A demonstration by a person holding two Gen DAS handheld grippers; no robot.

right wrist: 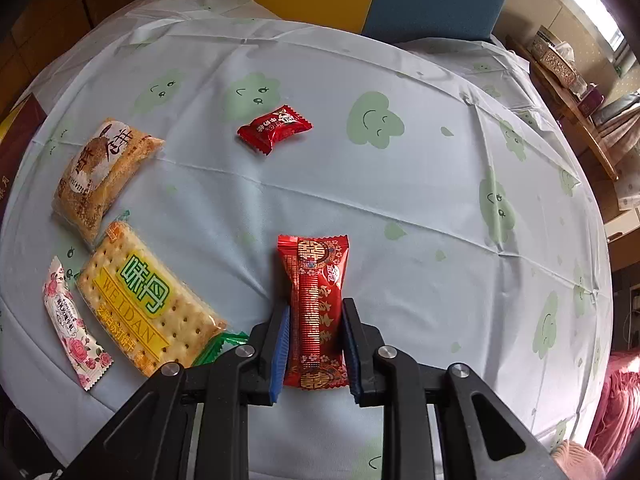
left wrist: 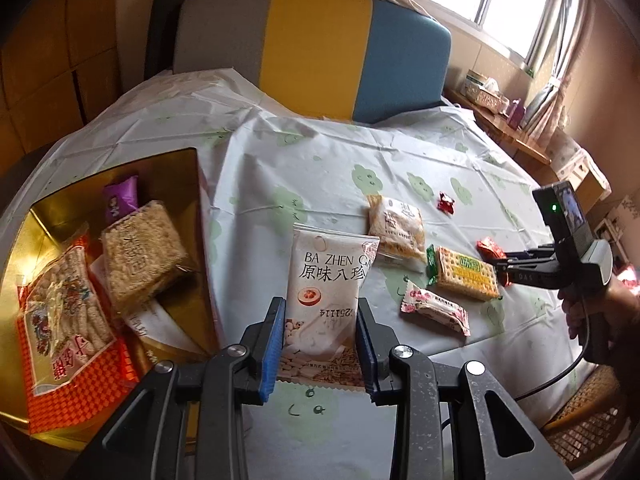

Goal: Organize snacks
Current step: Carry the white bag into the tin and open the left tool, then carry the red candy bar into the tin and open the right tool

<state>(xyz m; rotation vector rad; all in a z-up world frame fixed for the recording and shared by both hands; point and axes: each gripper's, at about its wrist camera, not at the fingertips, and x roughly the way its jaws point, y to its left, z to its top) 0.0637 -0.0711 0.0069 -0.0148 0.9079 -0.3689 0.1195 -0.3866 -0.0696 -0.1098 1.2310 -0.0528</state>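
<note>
Left gripper [left wrist: 320, 344]: its blue pads pinch the lower part of a white pouch [left wrist: 328, 292] printed "BA ZHEN", held upright over the tablecloth [left wrist: 320, 152]. To its left sits a gold box [left wrist: 176, 172] — it contains an orange-checked packet [left wrist: 68, 344], a puffed rice cake [left wrist: 140, 254] and a purple candy [left wrist: 120, 198].

Right gripper [right wrist: 314, 344]: the fingers press against both sides of a long red packet [right wrist: 316, 300], which points away from the camera. To its left on the cloth lie a cracker pack [right wrist: 144, 300], a rose-print bar [right wrist: 74, 322] and a tan pastry pack [right wrist: 100, 172]. A small red candy [right wrist: 274, 128] lies farther off, well apart from the rest.
</note>
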